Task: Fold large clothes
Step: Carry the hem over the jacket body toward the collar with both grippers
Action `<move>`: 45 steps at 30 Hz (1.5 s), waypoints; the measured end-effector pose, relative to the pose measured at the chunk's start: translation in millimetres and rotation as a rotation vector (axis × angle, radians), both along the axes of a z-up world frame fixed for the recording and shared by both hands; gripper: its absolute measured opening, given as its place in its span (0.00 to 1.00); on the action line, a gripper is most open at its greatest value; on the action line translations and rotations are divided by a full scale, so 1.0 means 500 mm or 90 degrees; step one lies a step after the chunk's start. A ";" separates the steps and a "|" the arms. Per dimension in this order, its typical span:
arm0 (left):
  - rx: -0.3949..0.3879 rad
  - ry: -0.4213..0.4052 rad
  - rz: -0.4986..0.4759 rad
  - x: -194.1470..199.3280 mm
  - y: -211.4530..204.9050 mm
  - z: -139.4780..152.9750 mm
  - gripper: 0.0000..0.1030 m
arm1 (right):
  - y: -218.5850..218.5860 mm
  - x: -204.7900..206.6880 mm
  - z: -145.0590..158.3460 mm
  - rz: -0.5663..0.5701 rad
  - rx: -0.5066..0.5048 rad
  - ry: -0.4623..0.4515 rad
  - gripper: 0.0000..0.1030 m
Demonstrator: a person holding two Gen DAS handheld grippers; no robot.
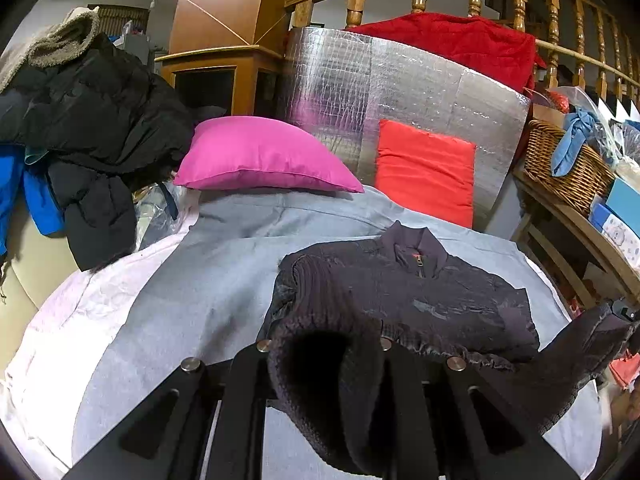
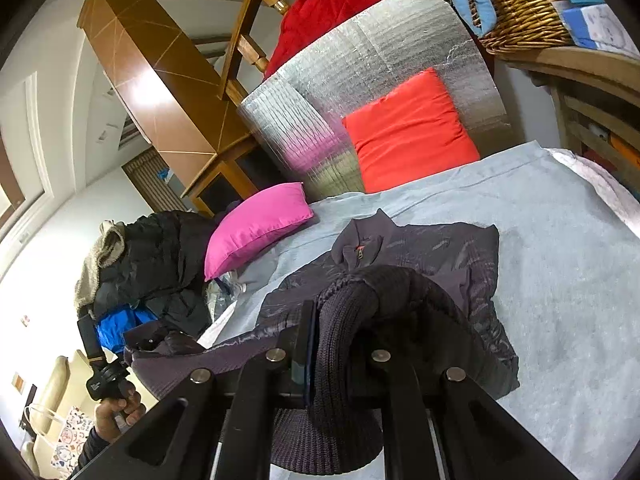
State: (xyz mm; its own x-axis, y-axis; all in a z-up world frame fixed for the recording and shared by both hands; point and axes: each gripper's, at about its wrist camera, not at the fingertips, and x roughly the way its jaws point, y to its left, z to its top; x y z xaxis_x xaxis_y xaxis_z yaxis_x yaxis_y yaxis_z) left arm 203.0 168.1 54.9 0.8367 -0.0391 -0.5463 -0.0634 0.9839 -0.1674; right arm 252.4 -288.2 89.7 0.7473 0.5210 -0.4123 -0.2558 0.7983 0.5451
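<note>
A dark jacket (image 1: 416,300) lies collar-up on the grey sheet (image 1: 192,300) of the bed, below a pink pillow (image 1: 260,156). The left gripper (image 1: 324,350) is clamped on one ribbed cuff; the right gripper (image 2: 328,354) is clamped on the other, both lifted above the body.
</note>
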 end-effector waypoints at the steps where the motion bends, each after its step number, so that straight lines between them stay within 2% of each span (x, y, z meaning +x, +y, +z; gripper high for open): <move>1: 0.000 0.001 0.001 0.004 0.000 -0.001 0.16 | 0.002 0.005 0.001 0.000 -0.004 0.000 0.11; 17: 0.009 0.011 0.009 0.058 -0.002 -0.011 0.15 | 0.020 0.078 0.006 -0.005 -0.038 0.013 0.11; 45: 0.051 0.033 0.024 0.161 -0.006 -0.035 0.15 | 0.024 0.201 -0.007 -0.022 -0.066 0.037 0.11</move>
State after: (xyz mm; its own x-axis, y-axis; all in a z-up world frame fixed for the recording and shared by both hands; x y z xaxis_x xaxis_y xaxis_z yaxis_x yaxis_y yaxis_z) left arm 283.3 165.2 37.6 0.8068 0.0370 -0.5897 -0.1065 0.9908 -0.0835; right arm 352.8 -276.3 86.1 0.7375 0.4470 -0.5062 -0.1968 0.8594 0.4720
